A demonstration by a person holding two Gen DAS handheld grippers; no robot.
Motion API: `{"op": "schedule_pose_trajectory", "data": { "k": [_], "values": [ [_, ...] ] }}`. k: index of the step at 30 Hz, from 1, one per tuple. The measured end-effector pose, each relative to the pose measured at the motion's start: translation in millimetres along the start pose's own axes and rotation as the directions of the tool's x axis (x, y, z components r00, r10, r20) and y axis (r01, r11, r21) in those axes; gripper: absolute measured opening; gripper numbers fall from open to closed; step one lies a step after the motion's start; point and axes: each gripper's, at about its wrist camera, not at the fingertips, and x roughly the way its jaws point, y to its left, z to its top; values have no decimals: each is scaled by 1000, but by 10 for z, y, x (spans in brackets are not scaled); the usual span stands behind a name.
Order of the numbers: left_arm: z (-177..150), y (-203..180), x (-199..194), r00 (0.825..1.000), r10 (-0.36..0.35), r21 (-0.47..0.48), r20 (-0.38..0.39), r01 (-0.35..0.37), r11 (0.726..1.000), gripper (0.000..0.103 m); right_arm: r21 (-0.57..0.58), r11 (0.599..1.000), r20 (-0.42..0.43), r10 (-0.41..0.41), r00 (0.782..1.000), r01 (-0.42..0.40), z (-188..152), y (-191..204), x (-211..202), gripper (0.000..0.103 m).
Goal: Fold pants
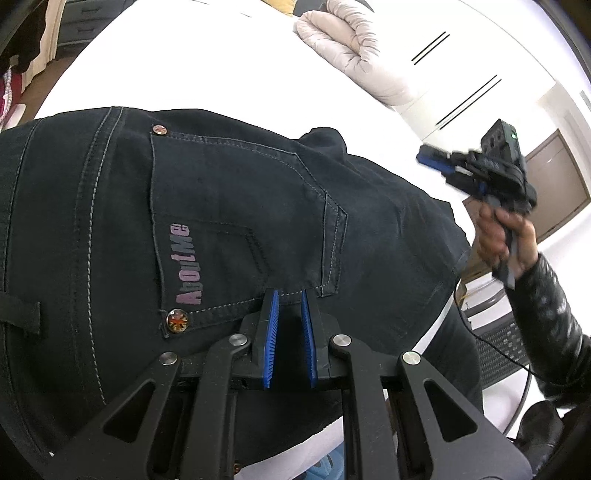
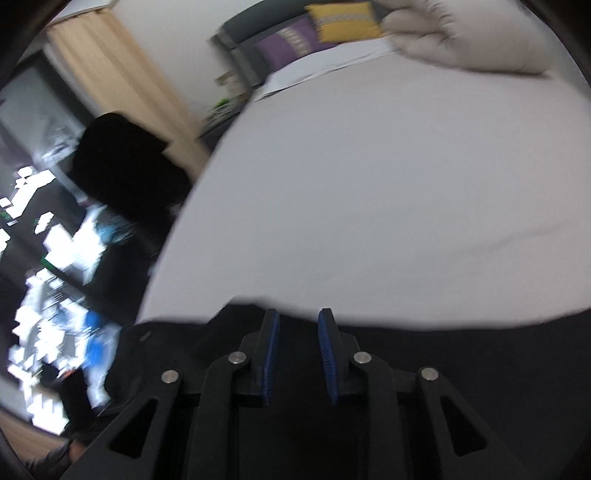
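Left wrist view. Dark pants (image 1: 229, 229) lie spread on a white bed (image 1: 207, 66), seat side up; a back pocket (image 1: 240, 221) bears the lettering "AboutMe" (image 1: 184, 266) and a rivet (image 1: 176, 319) at its near corner. The left gripper (image 1: 288, 295) hovers low over the pocket's near edge, its blue pads (image 1: 271, 332) parted by a narrow gap with only the fabric seen beyond them; nothing is pinched, so it stands released. Whether the tips touch the cloth cannot be told. A folded pale duvet (image 1: 347, 48) rests at the far end of the bed. To the right, the right gripper (image 1: 430, 157) is held in the air by a hand (image 1: 502, 236) in a black sleeve, clear of the pants and beside their right edge; blur hides the spacing of its fingers here.

Right wrist view (motion-blurred). The right gripper (image 2: 298, 314) shows its blue pads (image 2: 271, 354) set apart, released and empty. The pants (image 2: 480, 369) fill the lower frame beneath it, with the bed (image 2: 369, 184) beyond. A yellow cushion (image 2: 343, 20) and purple cushion (image 2: 288, 46) lie at the head of the bed.
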Motion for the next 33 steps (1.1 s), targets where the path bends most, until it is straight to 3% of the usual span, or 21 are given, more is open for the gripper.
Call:
{"op": "schedule_pose_trajectory", "data": {
  "k": [3,6,7,8,9,11,13,14,15,17,19,21,23,25,27,28,29,31,33],
  "values": [
    [-13,-50,-12,1000,23,3,-9,-23,1000,12,-36,996,-105,74,992,-78,-162,265,546,26],
    [-73,-50,-46,999,39,-2,-13,-39,999,12,3,996,-184,83,979,-84,-108,336,1177,24],
    [-94,-30,-66,999,38,-11,-12,-38,999,12,-10,998,-191,54,980,-57,-58,353,1330,19],
    [-104,-17,-79,999,34,-19,-12,-34,999,12,-19,1000,-175,20,984,-24,15,356,1426,7],
    [-119,-1,-100,1000,29,-27,-9,-29,999,12,2,1000,-165,20,986,-20,62,302,1442,1],
    [-148,18,-135,1000,24,-34,-4,-24,999,12,99,994,-146,68,987,-54,194,176,1482,0],
    [-153,36,-141,1000,19,-41,3,-19,999,12,103,992,-65,-71,995,78,287,142,1299,0],
    [-154,44,-139,1000,16,-44,6,-16,999,12,123,984,-27,-130,991,132,299,114,1193,8],
    [-159,49,-139,1000,14,-47,11,-14,999,12,157,979,-9,-129,992,129,265,125,1166,10],
    [-162,73,-132,1000,15,-47,15,-14,999,12,206,978,16,-17,1000,13,226,206,1067,10],
    [-149,87,-128,1000,17,-50,17,-16,999,12,146,988,5,59,998,-59,176,426,1094,12],
    [-159,87,-138,1000,23,-45,14,-22,999,12,110,988,-55,115,992,-109,73,602,1186,18],
    [-177,55,-125,1000,27,-42,12,-27,999,12,142,985,-111,111,988,-95,-88,575,1287,21],
    [-186,29,-116,1000,29,-38,10,-29,999,12,203,975,-112,114,987,-90,-260,378,1204,19],
    [-179,9,-110,999,32,-31,6,-32,999,12,285,952,-58,133,989,-112,-501,20,868,7],
    [-176,0,-113,999,33,-25,3,-33,999,12,328,940,-28,108,994,-93,-617,-157,677,0],
    [-169,-13,-117,999,35,-20,-1,-35,999,12,366,927,4,86,996,-81,-730,-318,460,0],
    [-164,-52,-118,999,41,-8,-4,-41,999,12,450,893,69,-24,997,-10,-964,-720,-160,0],
    [-160,-62,-142,999,45,-4,-4,-45,999,12,502,862,97,-142,985,74,-1183,-869,-569,1]
  ]
}}
